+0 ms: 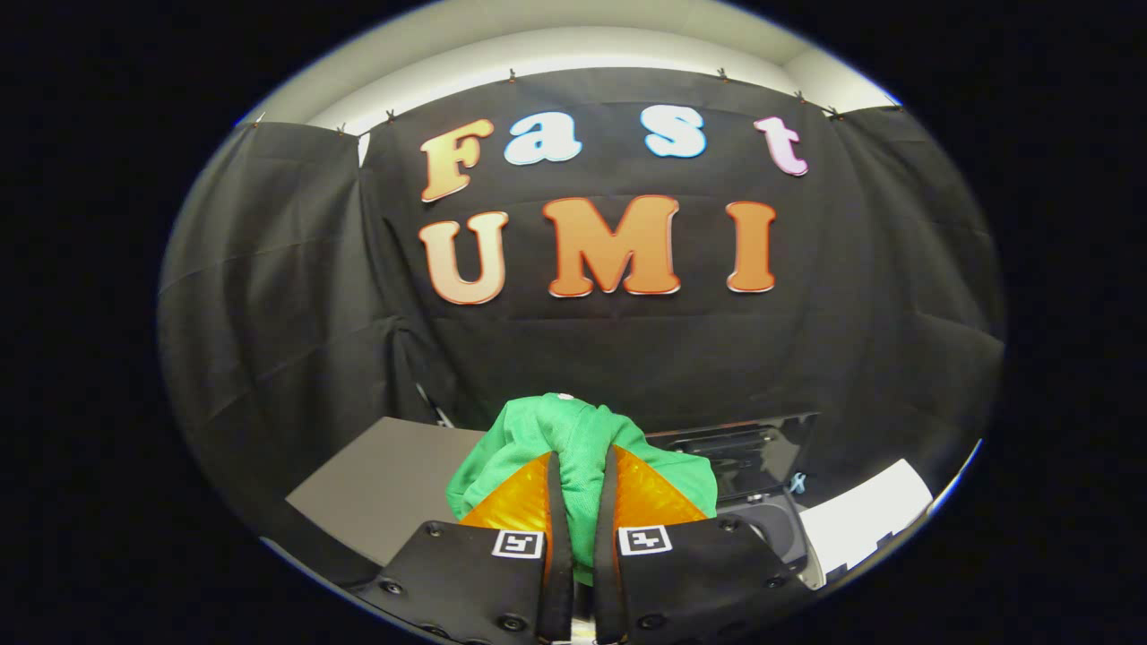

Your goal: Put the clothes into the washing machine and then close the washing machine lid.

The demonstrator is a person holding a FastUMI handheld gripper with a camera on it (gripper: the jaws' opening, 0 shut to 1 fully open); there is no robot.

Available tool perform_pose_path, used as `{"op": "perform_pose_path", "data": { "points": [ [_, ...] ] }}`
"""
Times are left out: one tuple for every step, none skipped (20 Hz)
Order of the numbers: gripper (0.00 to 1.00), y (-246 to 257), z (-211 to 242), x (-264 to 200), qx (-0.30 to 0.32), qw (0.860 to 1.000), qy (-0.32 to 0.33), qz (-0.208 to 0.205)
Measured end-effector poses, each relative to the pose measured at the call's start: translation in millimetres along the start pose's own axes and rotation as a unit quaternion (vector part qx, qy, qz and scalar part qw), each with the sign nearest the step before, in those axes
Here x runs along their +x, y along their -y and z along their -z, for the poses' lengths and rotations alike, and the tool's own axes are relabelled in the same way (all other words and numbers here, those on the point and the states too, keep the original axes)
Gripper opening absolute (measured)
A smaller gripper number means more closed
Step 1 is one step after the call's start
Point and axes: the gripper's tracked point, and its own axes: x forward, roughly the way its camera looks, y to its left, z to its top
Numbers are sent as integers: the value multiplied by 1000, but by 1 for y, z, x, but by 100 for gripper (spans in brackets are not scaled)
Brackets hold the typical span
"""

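between the jaws, one green garment (581, 448) pinched.

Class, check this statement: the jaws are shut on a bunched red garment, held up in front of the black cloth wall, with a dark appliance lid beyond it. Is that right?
One detail is wrong: the garment is green, not red. The gripper view shows it bunched between the gripper jaws, both pressing on it, in front of the black cloth wall, with the dark appliance lid beyond.

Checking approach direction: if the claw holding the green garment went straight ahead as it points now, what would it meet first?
Likely the black cloth wall; the claw, shut on the green garment, points above the washing machine. Depth is unclear.
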Motion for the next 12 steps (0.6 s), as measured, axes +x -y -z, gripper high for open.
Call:
{"op": "perform_pose_path", "data": {
  "points": [
    [17,15,0,-3,3,1000,0,12],
    [17,30,1,-5,8,1000,0,23],
    [17,45,3,-7,12,999,-2,33],
    [17,60,4,-8,15,999,-4,43],
    [17,74,7,-10,16,998,-6,53],
    [17,87,11,-11,17,998,-8,62],
    [17,99,18,-12,19,997,-10,69],
    [17,111,25,-11,20,997,-14,75],
    [17,122,33,-8,21,997,-21,78],
    [17,133,42,-4,21,996,-29,81],
    [17,143,50,1,22,996,-38,83],
    [17,154,58,6,23,995,-46,84]
  ]
}}
